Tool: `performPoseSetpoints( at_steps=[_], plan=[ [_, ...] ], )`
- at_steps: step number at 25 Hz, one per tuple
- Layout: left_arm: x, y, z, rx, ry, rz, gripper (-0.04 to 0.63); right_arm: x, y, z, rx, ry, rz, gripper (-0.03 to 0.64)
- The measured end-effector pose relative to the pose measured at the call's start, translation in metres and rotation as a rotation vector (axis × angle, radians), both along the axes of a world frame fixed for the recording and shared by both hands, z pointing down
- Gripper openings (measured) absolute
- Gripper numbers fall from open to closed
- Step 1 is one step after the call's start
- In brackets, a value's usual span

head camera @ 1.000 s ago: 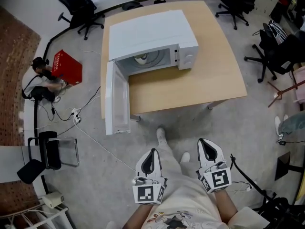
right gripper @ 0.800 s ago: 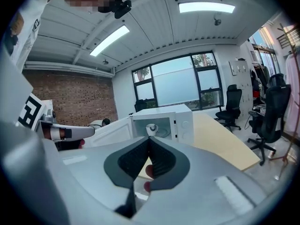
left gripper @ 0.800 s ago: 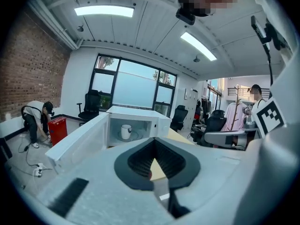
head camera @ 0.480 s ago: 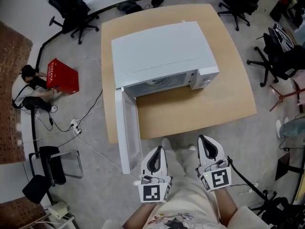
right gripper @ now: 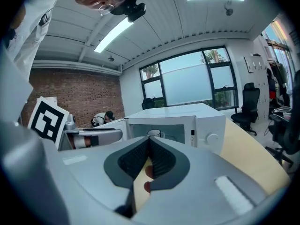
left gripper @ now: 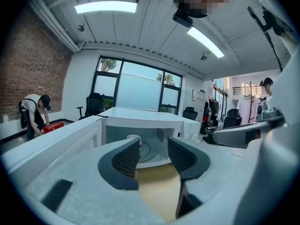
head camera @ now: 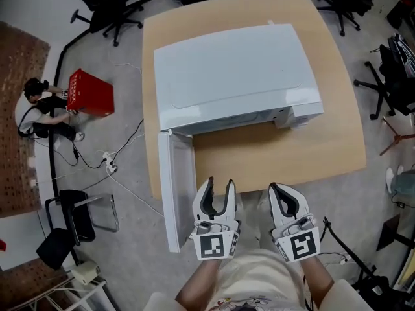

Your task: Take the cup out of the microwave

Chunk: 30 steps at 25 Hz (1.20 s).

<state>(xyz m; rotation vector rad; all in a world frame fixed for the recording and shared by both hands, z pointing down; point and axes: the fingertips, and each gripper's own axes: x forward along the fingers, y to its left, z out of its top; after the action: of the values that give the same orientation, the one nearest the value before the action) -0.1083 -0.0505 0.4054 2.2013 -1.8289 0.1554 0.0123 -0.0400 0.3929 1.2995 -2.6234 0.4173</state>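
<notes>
A white microwave (head camera: 233, 76) stands on the wooden table (head camera: 279, 154) with its door (head camera: 176, 193) swung open toward me on the left. Inside it, a white cup (left gripper: 133, 138) with a dark rim sits on the turntable; the right gripper view also catches the cup (right gripper: 153, 134). The head view hides the cup under the microwave's top. My left gripper (head camera: 218, 190) hovers at the table's near edge beside the door, its jaws opening with nothing between them (left gripper: 152, 149). My right gripper (head camera: 275, 192) is level with it to the right, shut and empty (right gripper: 150, 142).
A red box (head camera: 91, 92) and a crouching person (head camera: 42, 105) are on the floor to the left, with cables (head camera: 110, 167) trailing toward the table. Office chairs (head camera: 104, 2) ring the table; a black chair (head camera: 71, 219) stands near my left.
Both grippers and my view have come forward to the table's near edge, in front of the open microwave. The left gripper's jaws, shut before, have parted.
</notes>
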Motion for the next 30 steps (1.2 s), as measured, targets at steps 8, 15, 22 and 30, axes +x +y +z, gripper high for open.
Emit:
performPoseSetpoints(
  at_steps=[8,15,22,30],
  plan=[
    [-0.02,-0.048,0.055,-0.054,-0.015,-0.079,0.269,-0.003,-0.018,0.024,-0.027,0.002,-0.006,0.008],
    [-0.016,-0.097,0.101,-0.069,-0.031,-0.067,0.352,0.0,-0.029,0.037,-0.044,-0.006,0.004,0.008],
    [-0.025,-0.141,0.127,-0.07,-0.035,-0.089,0.378,-0.004,-0.042,0.033,-0.03,-0.028,0.02,0.008],
    [-0.042,-0.178,0.139,-0.049,-0.069,-0.109,0.397,-0.013,-0.048,0.039,-0.044,-0.047,0.015,0.008]
  ],
)
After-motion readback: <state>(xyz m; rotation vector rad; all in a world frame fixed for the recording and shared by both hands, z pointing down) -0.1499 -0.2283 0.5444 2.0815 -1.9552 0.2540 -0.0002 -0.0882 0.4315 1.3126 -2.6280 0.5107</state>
